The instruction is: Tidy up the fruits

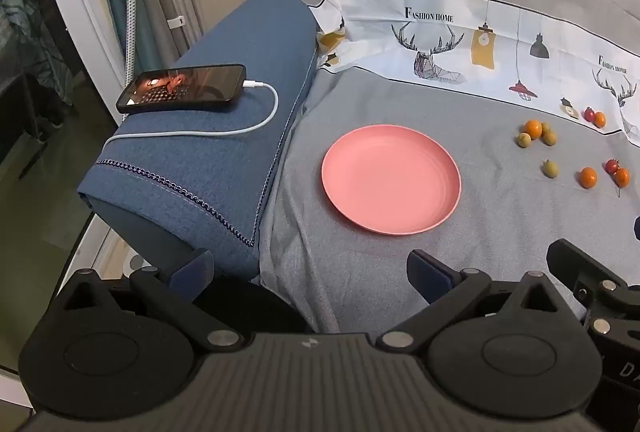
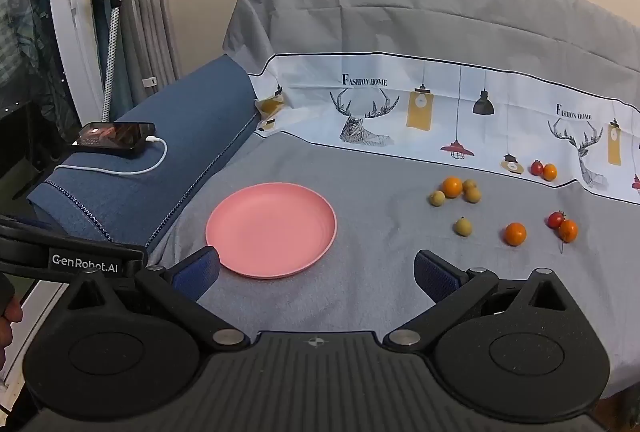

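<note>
Left hand-held gripper [image 1: 310, 272]: jaws spread wide, nothing between them, hovering above the grey sheet [image 1: 360, 272] at the near edge, just near of the pink plate [image 1: 391, 179]. Right hand-held gripper [image 2: 316, 272]: jaws likewise wide apart and empty, pointing across the same sheet, with the plate's near rim just beyond its left finger [image 2: 198, 272].

Pink plate bare, lying flat on the sheet, left of centre. Fruits all on the sheet, well to the right of the plate and apart from it:
- far cluster: one orange fruit [image 2: 452, 186] touching three yellow-green ones (the nearest-left of them [image 2: 437, 198] sitting slightly apart).
- farther right, at the edge of the printed cloth [image 2: 400, 104]: a red tomato [image 2: 537, 167] touching a small orange one [image 2: 550, 172].
- nearer row: a single yellow-green fruit [image 2: 463, 226], then a single orange fruit [image 2: 515, 233], then a red tomato [image 2: 556, 219] touching an orange one [image 2: 568, 230].

Left of the sheet, a blue padded armrest [image 1: 208, 160] carrying a phone [image 1: 182, 88] with its screen lit and a white cable [image 1: 256, 112] plugged in. Part of a hand [image 2: 10, 316] visible at the left edge of the right wrist view.
</note>
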### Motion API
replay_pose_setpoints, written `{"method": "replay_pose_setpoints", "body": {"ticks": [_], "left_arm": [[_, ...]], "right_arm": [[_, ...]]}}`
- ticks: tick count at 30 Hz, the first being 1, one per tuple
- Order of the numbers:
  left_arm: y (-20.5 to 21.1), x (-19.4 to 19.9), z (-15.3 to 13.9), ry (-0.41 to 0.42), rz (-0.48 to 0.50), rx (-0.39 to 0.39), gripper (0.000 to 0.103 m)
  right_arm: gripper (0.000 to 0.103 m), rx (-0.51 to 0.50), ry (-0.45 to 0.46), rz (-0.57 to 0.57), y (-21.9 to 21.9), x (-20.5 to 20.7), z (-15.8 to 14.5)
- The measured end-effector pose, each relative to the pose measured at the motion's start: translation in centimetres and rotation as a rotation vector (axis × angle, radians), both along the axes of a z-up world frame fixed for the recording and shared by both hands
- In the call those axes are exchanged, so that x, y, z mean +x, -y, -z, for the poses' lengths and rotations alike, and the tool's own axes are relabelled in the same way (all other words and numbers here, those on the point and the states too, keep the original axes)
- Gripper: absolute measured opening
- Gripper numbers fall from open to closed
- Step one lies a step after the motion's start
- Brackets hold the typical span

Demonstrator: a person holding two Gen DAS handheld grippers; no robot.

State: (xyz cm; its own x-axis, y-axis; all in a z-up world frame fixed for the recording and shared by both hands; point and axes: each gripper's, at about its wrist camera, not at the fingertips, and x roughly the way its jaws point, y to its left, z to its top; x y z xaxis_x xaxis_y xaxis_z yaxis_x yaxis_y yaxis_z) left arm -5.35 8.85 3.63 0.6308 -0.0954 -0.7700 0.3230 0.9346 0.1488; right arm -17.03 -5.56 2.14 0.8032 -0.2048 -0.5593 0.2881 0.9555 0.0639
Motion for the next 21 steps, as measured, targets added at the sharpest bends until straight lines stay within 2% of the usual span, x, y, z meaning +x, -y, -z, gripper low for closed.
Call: {"method": "replay_pose_setpoints", "body": {"ticks": [21], "left_arm": [[0.46, 0.11, 0.93, -0.023, -0.001, 0.043, 0.103]], "right_arm": [[0.102, 0.041, -0.028, -0.014, 0.9, 0.04, 0.55]]}}
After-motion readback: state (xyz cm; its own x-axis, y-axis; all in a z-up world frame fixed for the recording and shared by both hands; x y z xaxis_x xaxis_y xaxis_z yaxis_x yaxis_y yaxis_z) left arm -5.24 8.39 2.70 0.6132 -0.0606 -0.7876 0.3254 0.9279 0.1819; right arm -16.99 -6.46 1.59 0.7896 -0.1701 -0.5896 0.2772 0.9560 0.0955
